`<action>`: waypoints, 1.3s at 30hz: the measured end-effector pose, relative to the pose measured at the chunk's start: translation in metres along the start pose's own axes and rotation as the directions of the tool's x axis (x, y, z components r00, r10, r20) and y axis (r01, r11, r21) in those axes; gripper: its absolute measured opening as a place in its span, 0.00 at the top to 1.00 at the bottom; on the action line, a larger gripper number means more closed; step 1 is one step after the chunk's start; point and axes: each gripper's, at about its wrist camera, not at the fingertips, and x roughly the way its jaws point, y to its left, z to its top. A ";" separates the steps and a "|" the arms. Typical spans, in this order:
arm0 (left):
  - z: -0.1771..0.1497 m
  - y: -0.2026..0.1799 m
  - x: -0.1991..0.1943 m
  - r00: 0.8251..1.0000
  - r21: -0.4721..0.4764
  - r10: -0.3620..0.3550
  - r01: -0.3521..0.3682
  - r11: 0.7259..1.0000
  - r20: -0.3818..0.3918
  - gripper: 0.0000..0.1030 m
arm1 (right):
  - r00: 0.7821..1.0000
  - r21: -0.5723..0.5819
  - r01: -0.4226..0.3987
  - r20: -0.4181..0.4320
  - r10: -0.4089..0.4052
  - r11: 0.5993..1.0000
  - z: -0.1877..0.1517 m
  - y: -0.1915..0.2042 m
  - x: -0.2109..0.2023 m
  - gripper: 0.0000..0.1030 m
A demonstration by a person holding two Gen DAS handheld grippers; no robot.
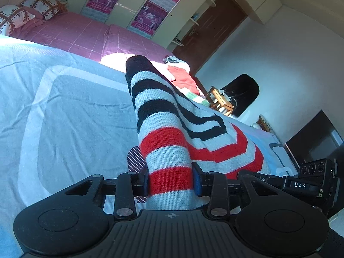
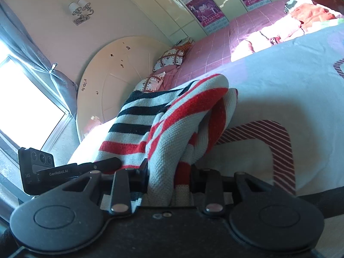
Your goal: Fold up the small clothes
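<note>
On my left wrist camera I see the left gripper (image 1: 171,182) clamped on a striped sweater (image 1: 163,129), its jaws pressed against both sides of a red-and-white band of the knit. From that pinch the sweater runs away from me, red stripes giving way to black ones, with a dark cuff at the far end, and it drapes to the right over the pale blue sheet (image 1: 71,111) that covers the near part of the bed. The right gripper (image 1: 309,185) shows at the right edge, close beside mine. Farther back lie a pink bedspread (image 1: 75,34), two patterned pillows (image 1: 28,10) and a heap of clothes (image 1: 182,75). On my right wrist camera the right gripper (image 2: 169,185) holds a bunched fold of the same sweater (image 2: 172,124), jaws closed on the thick knit, which rises in a hump just ahead of the fingers and rests on the sheet (image 2: 279,81). The left gripper (image 2: 43,172) sits just to the left, beside the window (image 2: 23,105) and curtain (image 2: 32,60).
</note>
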 end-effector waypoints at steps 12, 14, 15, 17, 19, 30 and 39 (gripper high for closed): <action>0.010 0.069 -0.110 0.998 0.008 0.039 -0.040 0.999 0.052 0.64 | 0.999 -0.038 -0.046 -0.024 0.045 0.998 -0.023 0.103 0.049 0.68; 0.005 0.092 -0.130 0.997 -0.005 0.056 -0.056 0.998 0.055 0.64 | 0.997 -0.043 -0.062 -0.044 0.060 0.997 -0.032 0.120 0.065 0.68; 0.004 0.103 -0.139 0.996 -0.013 0.064 -0.063 0.998 0.054 0.64 | 0.996 -0.044 -0.070 -0.055 0.068 0.997 -0.036 0.128 0.074 0.68; -0.001 0.128 -0.156 0.995 -0.032 0.080 -0.078 0.996 0.052 0.64 | 0.993 -0.041 -0.089 -0.081 0.086 0.995 -0.044 0.142 0.093 0.68; -0.008 0.151 -0.171 0.994 -0.060 0.096 -0.093 0.994 0.050 0.64 | 0.989 -0.035 -0.109 -0.108 0.104 0.993 -0.053 0.155 0.111 0.68; -0.056 0.241 -0.204 0.989 -0.230 0.124 -0.101 0.968 0.086 0.46 | 0.979 0.096 -0.081 -0.181 0.098 0.992 -0.094 0.150 0.175 0.65; -0.017 0.193 -0.226 0.957 -0.054 0.188 -0.181 0.982 0.219 0.45 | 0.999 -0.072 0.029 -0.015 -0.030 0.997 -0.052 0.193 0.123 0.77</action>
